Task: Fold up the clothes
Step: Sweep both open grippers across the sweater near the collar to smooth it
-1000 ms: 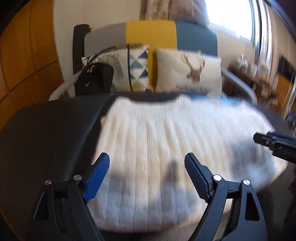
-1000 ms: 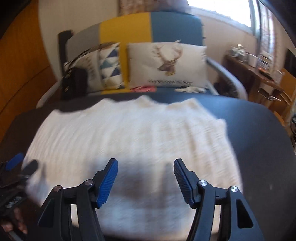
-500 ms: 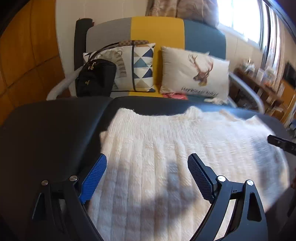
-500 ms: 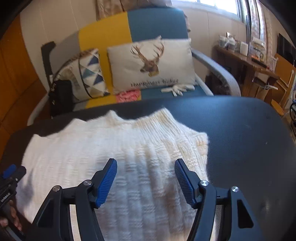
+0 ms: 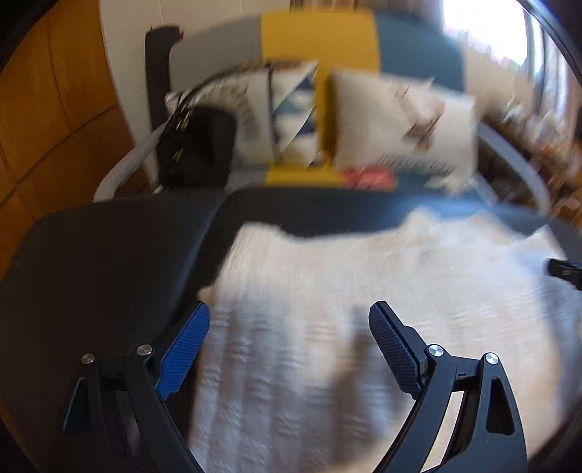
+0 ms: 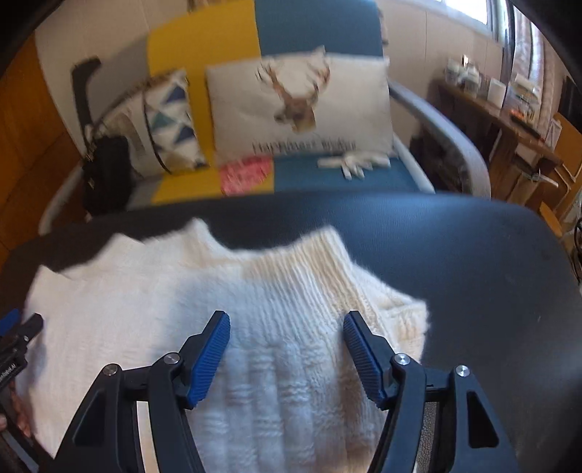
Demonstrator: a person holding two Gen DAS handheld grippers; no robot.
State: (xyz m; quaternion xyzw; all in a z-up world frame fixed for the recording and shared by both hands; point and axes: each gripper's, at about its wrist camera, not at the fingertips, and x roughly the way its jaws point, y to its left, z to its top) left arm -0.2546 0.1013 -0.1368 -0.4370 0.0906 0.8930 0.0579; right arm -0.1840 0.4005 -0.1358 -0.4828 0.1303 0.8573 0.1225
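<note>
Left wrist view: the left claw (image 5: 289, 336) hangs over the near left part of a white knitted sweater (image 5: 363, 291) spread flat on a dark table (image 5: 109, 262).
Left claw state: jaws wide apart, holding nothing; its left pad sits just at the sweater's left edge.
Sweater's lie, from here: it runs away to the right, long axis across the table; the picture is smeared by motion.
Far right of this view: the tip of the right claw (image 5: 563, 271) shows above the sweater's other end.

Right wrist view: the right claw (image 6: 287, 340) is poised above the sweater (image 6: 163, 291) near its right edge.
Right claw state: spread wide, empty.
Key relation: the right edge, where a folded-looking layer shows, lies just right of this claw, so this is probably the nearer claw for that side; the left claw (image 6: 22, 327) peeks in at far left.
Background: a sofa (image 6: 309, 32) with pillows behind the table.
</note>
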